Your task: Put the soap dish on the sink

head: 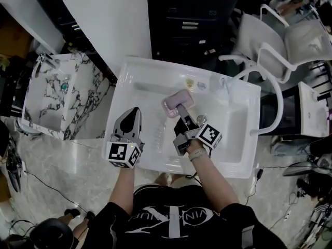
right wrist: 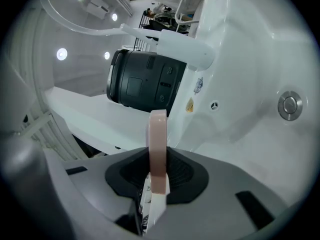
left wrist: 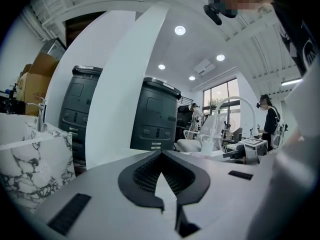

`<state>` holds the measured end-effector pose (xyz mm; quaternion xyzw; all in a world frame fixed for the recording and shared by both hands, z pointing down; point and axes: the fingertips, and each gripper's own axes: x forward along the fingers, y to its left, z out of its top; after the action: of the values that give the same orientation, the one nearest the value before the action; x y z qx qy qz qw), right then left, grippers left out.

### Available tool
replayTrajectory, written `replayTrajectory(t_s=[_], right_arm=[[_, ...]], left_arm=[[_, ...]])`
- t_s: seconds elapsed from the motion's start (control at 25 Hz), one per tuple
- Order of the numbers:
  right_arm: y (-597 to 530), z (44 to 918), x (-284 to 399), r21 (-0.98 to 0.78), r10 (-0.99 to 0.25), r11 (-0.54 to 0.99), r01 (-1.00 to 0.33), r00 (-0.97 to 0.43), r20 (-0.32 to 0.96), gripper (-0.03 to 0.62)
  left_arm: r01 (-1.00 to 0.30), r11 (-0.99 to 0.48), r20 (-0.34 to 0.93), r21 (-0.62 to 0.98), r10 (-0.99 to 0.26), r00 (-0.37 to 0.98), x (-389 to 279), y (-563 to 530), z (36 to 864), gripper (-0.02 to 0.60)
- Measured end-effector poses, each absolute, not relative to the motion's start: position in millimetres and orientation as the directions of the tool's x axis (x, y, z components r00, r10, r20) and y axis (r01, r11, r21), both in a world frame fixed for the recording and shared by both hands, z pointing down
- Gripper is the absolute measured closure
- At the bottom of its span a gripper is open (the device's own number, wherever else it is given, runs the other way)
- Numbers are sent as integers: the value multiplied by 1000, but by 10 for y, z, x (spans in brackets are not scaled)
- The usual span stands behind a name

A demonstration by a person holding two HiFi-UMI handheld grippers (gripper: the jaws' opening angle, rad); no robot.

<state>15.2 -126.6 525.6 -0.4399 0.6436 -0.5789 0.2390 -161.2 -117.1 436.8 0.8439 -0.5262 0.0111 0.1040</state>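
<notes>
The pink soap dish (head: 177,102) hangs over the basin of the white sink (head: 236,144), close to its back wall. My right gripper (head: 181,111) is shut on the dish's near edge. In the right gripper view the soap dish (right wrist: 158,131) stands edge-on between the dark pads of the right gripper (right wrist: 156,156), with the sink's inner wall (right wrist: 250,59) behind it. My left gripper (head: 134,113) hovers over the sink's left part, apart from the dish. Its jaws meet at a point and nothing is between them. The left gripper (left wrist: 161,156) faces across the room.
A white arched faucet (head: 274,95) rises at the sink's right side, and the drain (head: 201,119) lies by the right gripper. A marble-patterned sink (head: 52,95) stands to the left. White chairs (head: 280,40) and a black cabinet (head: 192,14) stand behind.
</notes>
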Motion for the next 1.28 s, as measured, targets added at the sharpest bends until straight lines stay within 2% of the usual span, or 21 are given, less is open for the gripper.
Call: replayTrajectory(t_s=[0.08,0.2,0.4,0.76,1.28], right_arm=[[-1352,5285,116,-960,-841,-59,-275,-504,196,503],[-1529,5250,33,-975,-848,-2,-224,-516,120,503],[-1652,5404,53,-977,-865,-63,-205,-477,155,503],[-1946,5466,-64,-994,-900,-38,-99,-429,77,503],[-2144,5612,-66,-997,-941,-69,-16,-330,70,503]], left_arm=[[-892,-424,131,159,-886,445,-1593,-1202,4381,568],[-896,-412,134,165,-891,434,-1588,-1277,4407,568],[-898,-405,151,170,-890,430,-1555,-1382,4471,568],[-897,-411,169,164,-884,436,-1530,-1500,4542,568],[-903,-397,177,164,-889,423,-1602,-1570,4595,568]])
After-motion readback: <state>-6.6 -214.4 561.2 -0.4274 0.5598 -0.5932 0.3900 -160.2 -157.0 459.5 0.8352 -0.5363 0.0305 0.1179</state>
